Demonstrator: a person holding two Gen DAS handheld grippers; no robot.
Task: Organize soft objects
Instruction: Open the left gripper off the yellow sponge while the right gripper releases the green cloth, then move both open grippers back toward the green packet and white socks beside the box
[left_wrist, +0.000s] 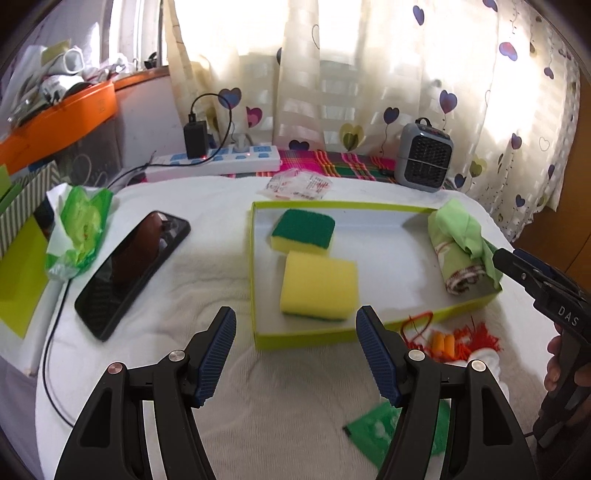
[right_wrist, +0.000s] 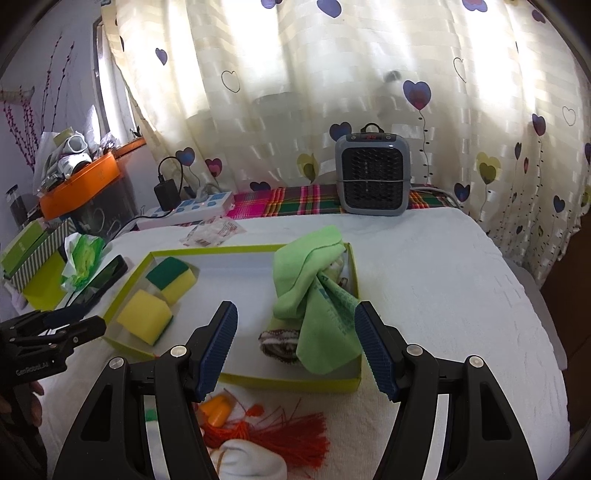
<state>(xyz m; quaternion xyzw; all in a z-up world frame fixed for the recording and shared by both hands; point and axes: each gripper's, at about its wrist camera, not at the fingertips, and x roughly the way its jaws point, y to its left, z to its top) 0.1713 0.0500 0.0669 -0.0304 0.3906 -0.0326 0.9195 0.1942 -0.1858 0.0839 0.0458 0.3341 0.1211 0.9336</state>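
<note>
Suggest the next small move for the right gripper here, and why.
Probably draw the right gripper back and down to the white sock beside the orange tassel. Its fingers are open and empty, both sponges and the green cloth already sit in the box, and the sock lies outside it.

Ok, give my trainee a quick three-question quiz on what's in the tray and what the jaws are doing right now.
1. True or false: both sponges lie inside the green tray.
2. Which item sits at the tray's right end? A) phone B) light green cloth C) heater
3. Fill in: the left gripper and the right gripper both have their jaws ____.

Key: 1 true; 2 B; 3 open.
</note>
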